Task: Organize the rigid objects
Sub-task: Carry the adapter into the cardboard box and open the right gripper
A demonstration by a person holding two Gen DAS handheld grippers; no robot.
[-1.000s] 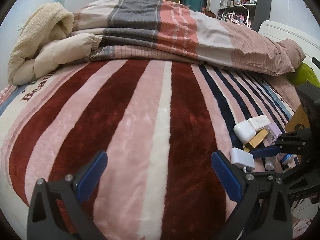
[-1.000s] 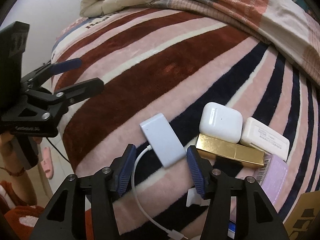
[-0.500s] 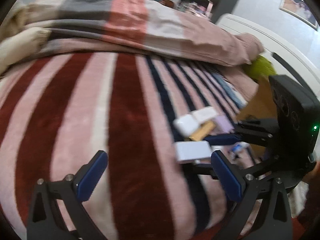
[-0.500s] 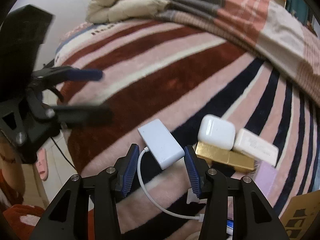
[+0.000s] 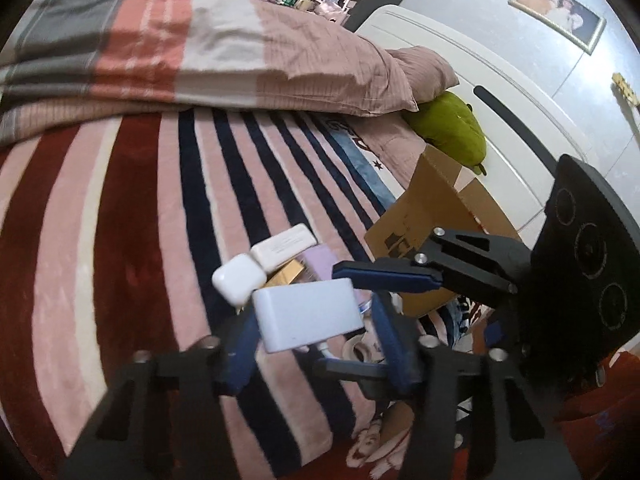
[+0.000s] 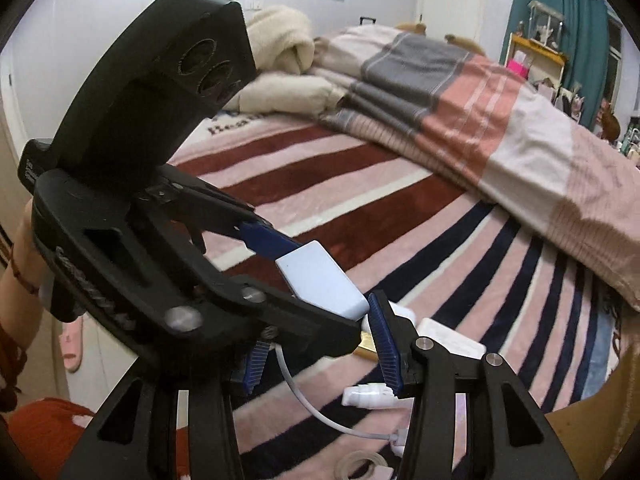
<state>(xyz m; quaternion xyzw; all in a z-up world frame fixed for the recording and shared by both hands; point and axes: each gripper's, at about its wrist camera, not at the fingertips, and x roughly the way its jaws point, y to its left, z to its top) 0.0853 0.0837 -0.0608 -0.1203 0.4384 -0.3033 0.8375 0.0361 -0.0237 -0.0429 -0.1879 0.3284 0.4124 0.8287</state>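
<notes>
From the left wrist, one white adapter (image 5: 308, 316) is held clear above the striped blanket (image 5: 132, 240), and two grippers meet on it. The left gripper (image 5: 316, 344) has just been closing, and its blue pads now sit against the adapter's two short ends, pinching it. The right gripper (image 5: 362, 312) comes in from the right, one blue finger lying along the adapter's top edge, the other below and mostly hidden. Behind the adapter a small heap rests on the blanket: one white earbud case (image 5: 239, 279), one cream block (image 5: 283, 245), one gold bar (image 5: 286, 273) and one lilac box (image 5: 320, 260), all touching. One cardboard box (image 5: 436, 216) stands just beside the heap, with one green plush (image 5: 448, 128) beyond it. From the right wrist, the same adapter (image 6: 322, 279) is up off the blanket (image 6: 320, 184), just ahead of the right gripper (image 6: 320, 344), whose right pad touches the adapter's near corner; its left pad is half hidden, so a firm pinch there cannot be told. The left gripper (image 6: 316, 280) reaches in from the left, one blue finger against the adapter's far end. One white cable (image 6: 312, 408) hangs from it, ending in one plug (image 6: 368, 396).
</notes>
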